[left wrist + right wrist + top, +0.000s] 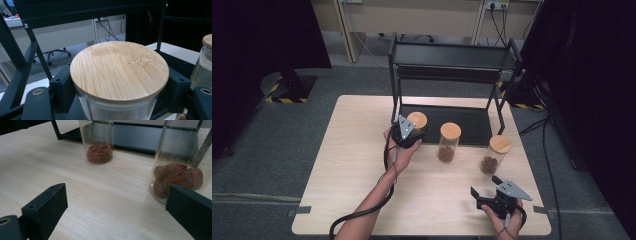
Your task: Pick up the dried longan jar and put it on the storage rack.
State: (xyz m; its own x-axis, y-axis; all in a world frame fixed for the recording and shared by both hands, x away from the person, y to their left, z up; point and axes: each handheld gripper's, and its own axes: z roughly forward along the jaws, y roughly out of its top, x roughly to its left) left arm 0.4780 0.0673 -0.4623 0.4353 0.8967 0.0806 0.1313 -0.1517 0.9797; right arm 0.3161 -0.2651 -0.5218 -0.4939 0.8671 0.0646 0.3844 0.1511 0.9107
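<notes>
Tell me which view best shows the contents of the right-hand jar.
The right gripper view: the right-hand jar stands close, its large reddish-brown pieces distinct through the glass. The high view shows that jar small, contents a dark blur. The left gripper view doesn't help.

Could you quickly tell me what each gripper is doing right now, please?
Left gripper: closed on the left jar, just under its lid.
Right gripper: open, holding nothing, above the table.

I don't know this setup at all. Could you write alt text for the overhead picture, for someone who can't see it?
A person's left gripper closes around the leftmost of three bamboo-lidded glass jars on a light wooden table, in front of a black metal shelf rack. The right gripper hangs open near the table's front edge, close to the rightmost jar.
</notes>
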